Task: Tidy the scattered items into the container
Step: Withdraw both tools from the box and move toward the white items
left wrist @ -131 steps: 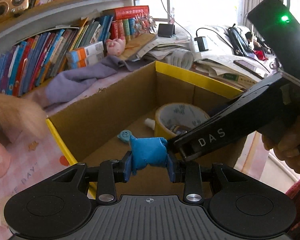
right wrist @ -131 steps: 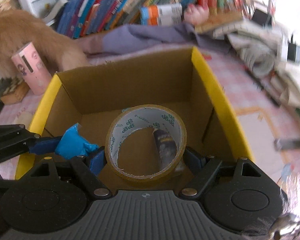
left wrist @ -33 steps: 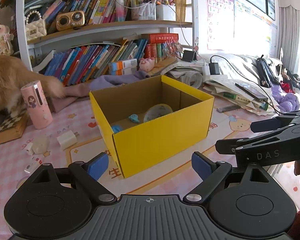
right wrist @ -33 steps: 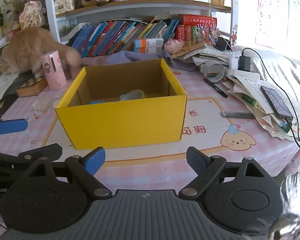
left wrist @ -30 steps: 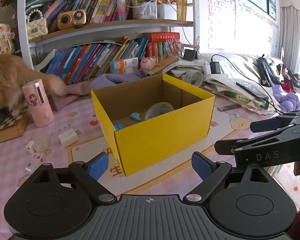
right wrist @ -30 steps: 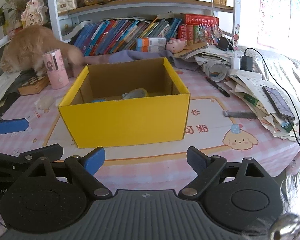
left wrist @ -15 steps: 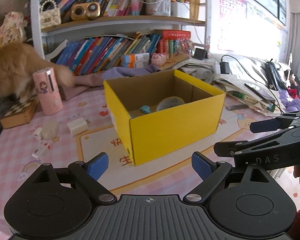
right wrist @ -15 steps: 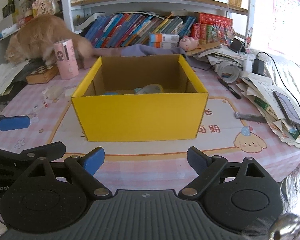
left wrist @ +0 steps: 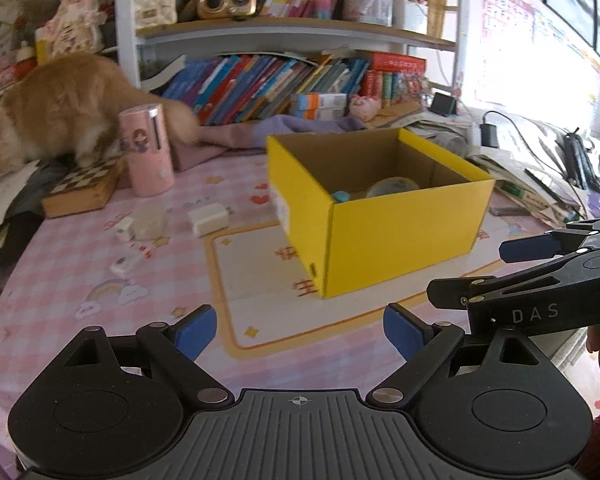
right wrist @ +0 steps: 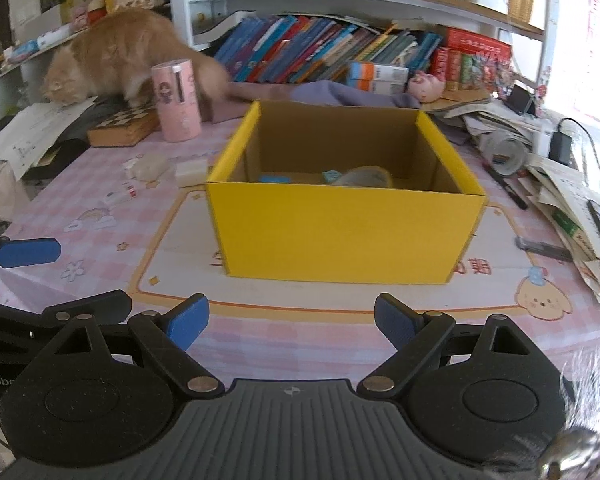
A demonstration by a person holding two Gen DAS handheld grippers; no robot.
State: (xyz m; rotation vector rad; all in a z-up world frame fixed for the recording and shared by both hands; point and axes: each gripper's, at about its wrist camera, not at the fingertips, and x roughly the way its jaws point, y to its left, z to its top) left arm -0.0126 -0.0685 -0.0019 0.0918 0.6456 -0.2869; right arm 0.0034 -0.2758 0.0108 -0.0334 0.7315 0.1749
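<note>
A yellow cardboard box (left wrist: 404,248) (right wrist: 340,236) stands on the pink table with a tape roll (left wrist: 392,186) (right wrist: 364,176) and small blue items (left wrist: 341,197) (right wrist: 275,179) inside. Left of the box lie a white charger block (left wrist: 210,218) (right wrist: 191,172), a translucent lump (left wrist: 150,220) (right wrist: 150,168) and small white pieces (left wrist: 125,264) (right wrist: 118,197). My left gripper (left wrist: 300,330) hangs open and empty in front of the box's near corner. My right gripper (right wrist: 291,320) is open and empty in front of the box's yellow wall; it also shows in the left wrist view (left wrist: 540,276).
An orange cat (left wrist: 60,108) (right wrist: 116,60) stands on a chessboard box (left wrist: 82,192) at the back left, beside a pink cylinder (left wrist: 146,150) (right wrist: 178,100). Bookshelves fill the back. Papers, cables and a pen (right wrist: 504,188) crowd the right side.
Both grippers let go of the blue item and the tape roll inside the box, then drew back from it. Over the last second both views have swung leftward, so the box sits further right.
</note>
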